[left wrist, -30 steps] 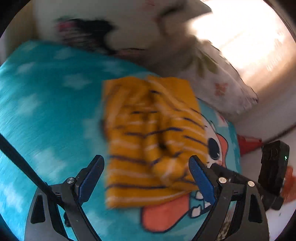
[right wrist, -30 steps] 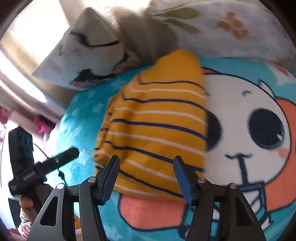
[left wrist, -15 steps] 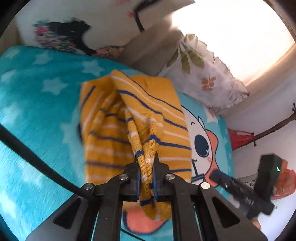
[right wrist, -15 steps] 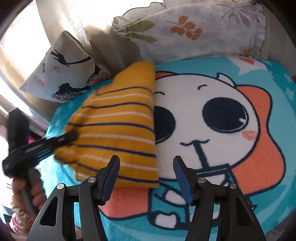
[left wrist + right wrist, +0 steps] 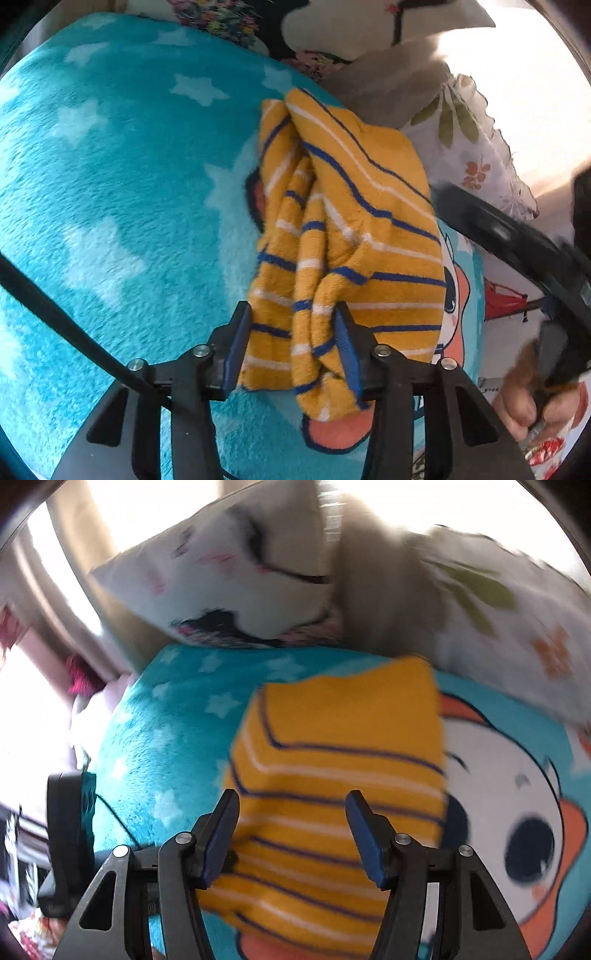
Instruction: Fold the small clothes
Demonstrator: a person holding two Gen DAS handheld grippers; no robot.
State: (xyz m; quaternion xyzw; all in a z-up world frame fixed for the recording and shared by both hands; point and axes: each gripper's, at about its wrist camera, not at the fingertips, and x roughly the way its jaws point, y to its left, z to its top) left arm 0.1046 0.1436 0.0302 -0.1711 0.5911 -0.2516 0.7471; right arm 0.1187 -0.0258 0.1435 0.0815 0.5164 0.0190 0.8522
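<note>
Your mustard-yellow knit garment with navy and white stripes (image 5: 351,236) sits folded on the turquoise star-print fleece blanket with a cartoon face (image 5: 110,177). Open blanket lies all along the garment's left side; on its right the cartoon face shows bare (image 5: 517,794). The blanket's far edge is close behind the garment.

Your left gripper (image 5: 291,350) has its jaws partly open, with the bunched near fold of the garment between the blue pads; cloth touches the right pad (image 5: 347,354), and I can't tell if the left pad touches it. That fold hangs past the pads toward you.

Your right gripper (image 5: 291,834) has its jaws wide open, straddling the garment's near end (image 5: 332,794); whether the pads touch the cloth, can't tell. Right view is motion-blurred.

Obstacles: white cushion with a black figure print (image 5: 240,579) and white ruffled pillow with leaf and flower print (image 5: 472,155), both just behind the garment's far edge. Black cable (image 5: 66,321) crosses the blanket left of your left gripper. Your right gripper's black body (image 5: 517,240) sits just right of the garment in the left view.
</note>
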